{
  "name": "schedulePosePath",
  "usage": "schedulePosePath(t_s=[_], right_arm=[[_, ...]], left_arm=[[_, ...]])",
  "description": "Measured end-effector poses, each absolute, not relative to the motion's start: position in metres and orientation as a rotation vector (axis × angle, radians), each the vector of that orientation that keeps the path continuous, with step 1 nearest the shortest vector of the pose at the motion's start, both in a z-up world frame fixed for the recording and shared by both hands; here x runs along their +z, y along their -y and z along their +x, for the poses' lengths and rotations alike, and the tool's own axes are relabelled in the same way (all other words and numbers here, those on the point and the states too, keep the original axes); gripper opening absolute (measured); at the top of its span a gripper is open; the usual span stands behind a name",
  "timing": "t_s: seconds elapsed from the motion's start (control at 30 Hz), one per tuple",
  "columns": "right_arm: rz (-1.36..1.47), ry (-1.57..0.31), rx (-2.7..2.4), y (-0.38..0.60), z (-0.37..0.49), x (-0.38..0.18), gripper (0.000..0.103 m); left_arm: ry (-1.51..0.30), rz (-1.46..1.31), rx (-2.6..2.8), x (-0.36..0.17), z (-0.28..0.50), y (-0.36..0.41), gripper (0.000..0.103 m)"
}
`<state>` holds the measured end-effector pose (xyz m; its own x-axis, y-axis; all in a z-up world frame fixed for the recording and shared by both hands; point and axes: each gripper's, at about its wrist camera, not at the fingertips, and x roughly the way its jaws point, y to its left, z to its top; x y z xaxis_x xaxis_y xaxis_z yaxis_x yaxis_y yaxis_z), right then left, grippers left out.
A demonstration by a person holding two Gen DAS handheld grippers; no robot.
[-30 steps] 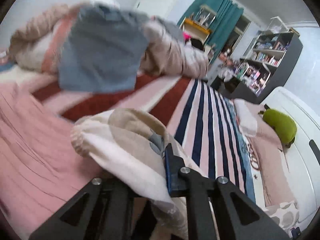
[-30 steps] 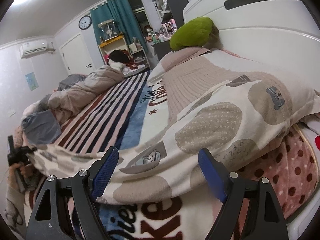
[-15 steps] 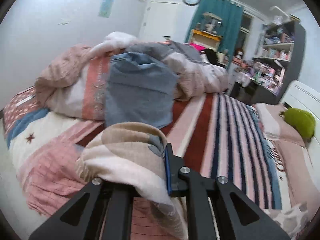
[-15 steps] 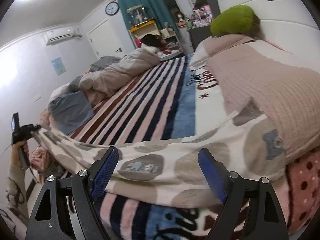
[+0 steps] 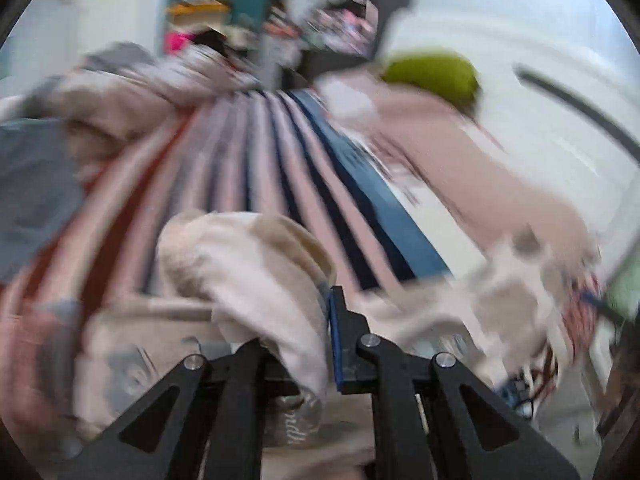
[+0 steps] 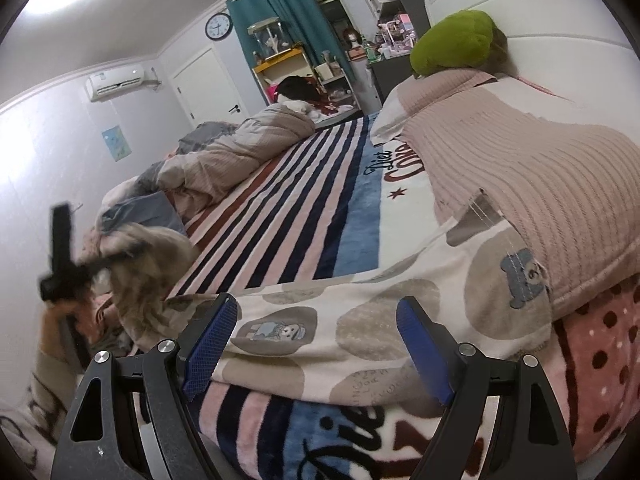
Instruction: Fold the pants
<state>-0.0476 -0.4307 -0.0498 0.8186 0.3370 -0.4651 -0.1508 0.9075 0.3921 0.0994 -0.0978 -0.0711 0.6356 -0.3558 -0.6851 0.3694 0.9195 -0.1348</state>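
Cream pants (image 6: 360, 320) with beige spots and small bear pictures lie across the near end of the bed. My right gripper (image 6: 316, 332) stands open just above them, blue pads either side of the cloth without pressing on it. My left gripper (image 5: 324, 304) is shut on one bunched end of the pants (image 5: 256, 264), which drapes over its fingers. In the right wrist view that end hangs lifted and blurred at the far left, below a person's hand (image 6: 60, 312). The left wrist view is smeared by motion.
A striped blanket (image 6: 288, 216) covers the bed. A pink knitted pillow (image 6: 540, 184) lies over the pants' right end, with a green plush (image 6: 456, 44) against the white headboard (image 6: 560, 20). A crumpled duvet (image 6: 240, 152) and grey cloth (image 6: 140, 208) lie far left.
The left gripper has swung fast with the pants' end, its view turning from the duvet toward the headboard. The right gripper has shifted a little and stays open.
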Motion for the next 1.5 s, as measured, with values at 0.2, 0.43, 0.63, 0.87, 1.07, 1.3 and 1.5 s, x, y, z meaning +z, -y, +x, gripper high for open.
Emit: schedulePosePath(t_s=[0.2, 0.43, 0.63, 0.87, 1.07, 1.3, 1.5], right_arm=[[0.371, -0.554, 0.233, 0.448, -0.059, -0.056, 0.079], [0.38, -0.59, 0.231, 0.447, -0.055, -0.066, 0.079], [0.377, -0.622, 0.317, 0.41, -0.028, -0.071, 0.079], [0.347, -0.706, 0.44, 0.335, 0.032, -0.094, 0.079], [0.278, -0.762, 0.41, 0.291, 0.073, -0.119, 0.078], [0.265, -0.811, 0.429, 0.296, 0.063, -0.139, 0.013], [0.347, -0.794, 0.351, 0.327, 0.032, -0.138, 0.013]], left_arm=[[-0.951, 0.105, -0.516, -0.13, 0.098, 0.145, 0.012], [-0.893, 0.065, -0.594, -0.098, 0.071, 0.116, 0.062], [-0.756, 0.01, -0.435, -0.063, 0.051, 0.031, 0.069], [-0.765, -0.077, -0.293, -0.084, 0.06, -0.049, 0.069], [-0.828, -0.1, -0.352, -0.12, 0.064, -0.051, 0.057], [-0.853, -0.109, -0.411, -0.128, 0.057, -0.048, 0.046], [-0.863, -0.131, -0.475, -0.124, 0.046, -0.048, 0.046]])
